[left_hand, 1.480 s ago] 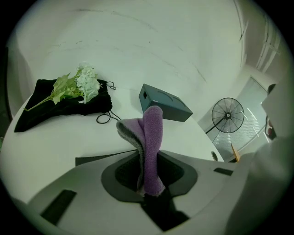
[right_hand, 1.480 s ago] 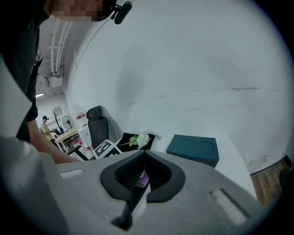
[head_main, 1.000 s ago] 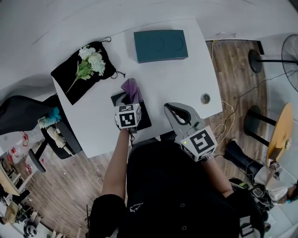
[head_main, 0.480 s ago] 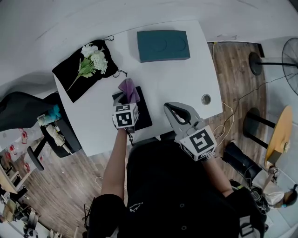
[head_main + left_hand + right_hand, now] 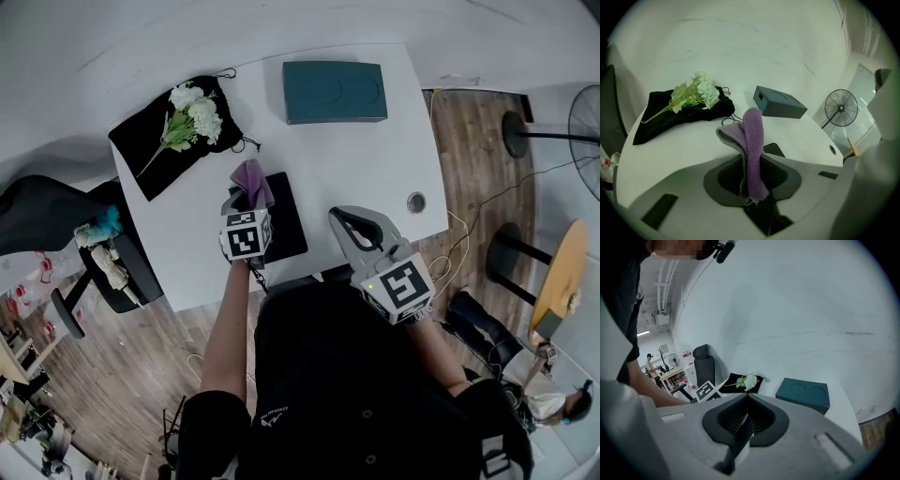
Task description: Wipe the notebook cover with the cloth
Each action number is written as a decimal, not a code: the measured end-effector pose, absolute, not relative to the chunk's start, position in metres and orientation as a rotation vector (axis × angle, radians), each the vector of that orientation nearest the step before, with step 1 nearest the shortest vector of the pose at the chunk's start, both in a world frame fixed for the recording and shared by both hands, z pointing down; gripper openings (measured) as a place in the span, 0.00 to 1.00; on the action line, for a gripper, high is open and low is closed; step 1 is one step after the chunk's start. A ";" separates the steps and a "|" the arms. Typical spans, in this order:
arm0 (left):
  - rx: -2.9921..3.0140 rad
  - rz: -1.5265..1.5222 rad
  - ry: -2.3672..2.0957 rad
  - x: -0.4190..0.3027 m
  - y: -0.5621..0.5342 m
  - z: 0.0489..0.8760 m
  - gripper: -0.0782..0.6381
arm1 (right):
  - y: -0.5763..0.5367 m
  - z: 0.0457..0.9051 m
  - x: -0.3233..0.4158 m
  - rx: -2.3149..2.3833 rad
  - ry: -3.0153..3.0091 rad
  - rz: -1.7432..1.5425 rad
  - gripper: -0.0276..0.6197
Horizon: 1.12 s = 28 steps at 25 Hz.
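Observation:
The black notebook [image 5: 285, 223] lies near the white table's front edge. My left gripper [image 5: 241, 200] is at its left edge, shut on the purple cloth [image 5: 251, 178], whose free end sticks out ahead of the jaws. In the left gripper view the cloth [image 5: 752, 145] stands folded between the jaws of the left gripper [image 5: 751, 176], and a corner of the notebook [image 5: 774, 149] shows just behind it. Whether the cloth touches the cover I cannot tell. My right gripper [image 5: 356, 225] hangs over the table's front edge to the right of the notebook. In its own view the right gripper [image 5: 745, 420] is shut on nothing.
A black pouch [image 5: 155, 155] with white flowers [image 5: 195, 112] lies at the back left. A teal box [image 5: 335, 91] stands at the back. A cable hole [image 5: 416, 202] is near the table's [image 5: 356, 159] right edge. An office chair [image 5: 56, 225] stands left, a fan [image 5: 581, 112] right.
My left gripper has slid left with the cloth, from the middle of the notebook toward its left edge. The right gripper has stayed put.

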<state>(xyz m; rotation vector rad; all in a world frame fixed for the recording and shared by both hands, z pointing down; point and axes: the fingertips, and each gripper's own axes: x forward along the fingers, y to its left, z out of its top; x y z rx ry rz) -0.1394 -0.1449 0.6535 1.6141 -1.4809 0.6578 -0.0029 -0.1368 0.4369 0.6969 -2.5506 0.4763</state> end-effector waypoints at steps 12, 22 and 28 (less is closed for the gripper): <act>1.552 0.662 -1.533 -0.171 -0.127 0.653 0.23 | -0.131 0.437 -0.011 0.660 -2.558 0.460 0.05; 1.534 0.681 -1.557 -0.182 -0.121 0.652 0.23 | -0.125 0.436 -0.014 0.636 -2.555 0.446 0.05; 1.509 0.710 -1.584 -0.190 -0.116 0.651 0.23 | -0.123 0.435 -0.013 0.635 -2.561 0.437 0.05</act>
